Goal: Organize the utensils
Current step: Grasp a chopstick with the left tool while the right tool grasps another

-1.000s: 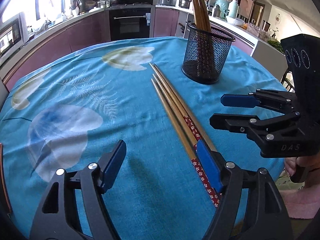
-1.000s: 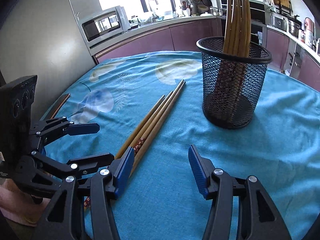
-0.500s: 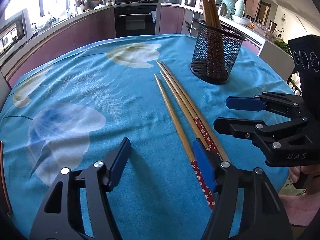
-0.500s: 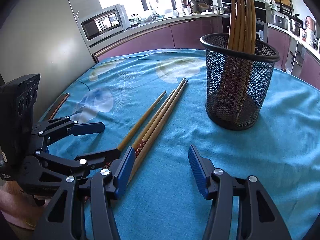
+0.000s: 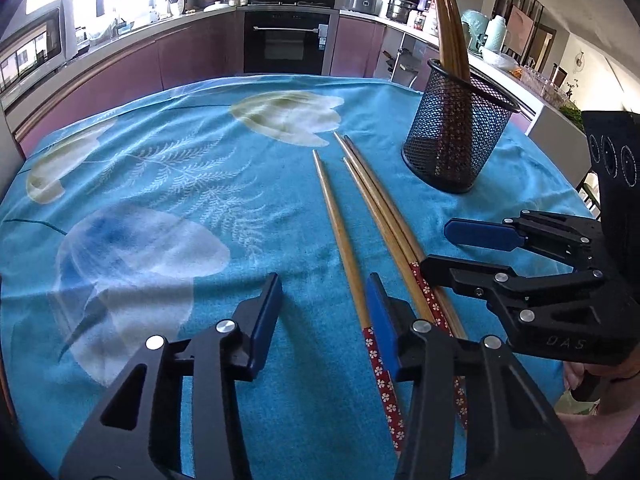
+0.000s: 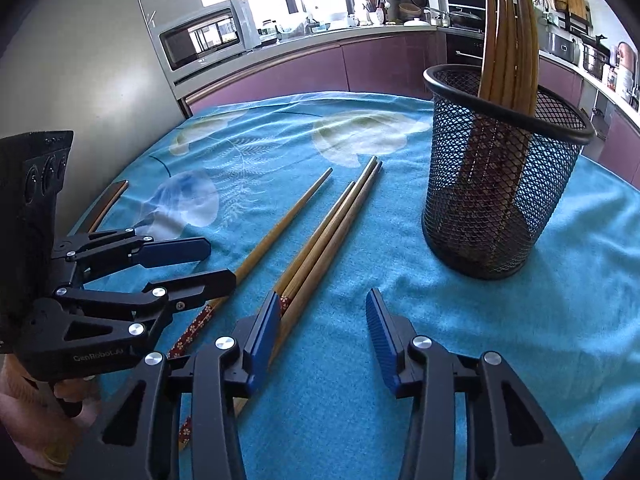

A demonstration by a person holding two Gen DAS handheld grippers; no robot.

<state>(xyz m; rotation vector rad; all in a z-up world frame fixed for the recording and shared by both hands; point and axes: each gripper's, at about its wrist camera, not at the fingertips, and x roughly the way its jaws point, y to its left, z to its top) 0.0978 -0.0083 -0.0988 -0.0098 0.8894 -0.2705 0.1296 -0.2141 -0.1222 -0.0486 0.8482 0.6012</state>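
Closing over the worktop (image 5: 160, 184), the left gripper (image 5: 324, 300) has its jaws narrowing around one loose chopstick (image 5: 340, 236), not yet pinching it. The right gripper (image 6: 324, 316) is closing beside the other three chopsticks (image 6: 328, 236), gripping nothing. The mesh cup (image 6: 496, 184) stands nearby.

We look from low and close over the bench (image 5: 168, 168), both views angled down along their jaws toward the kitchen beyond. Both views share the chopsticks (image 5: 340, 232) (image 6: 320, 236), the mesh cup (image 5: 456, 136) (image 6: 496, 184), and each other's gripper.
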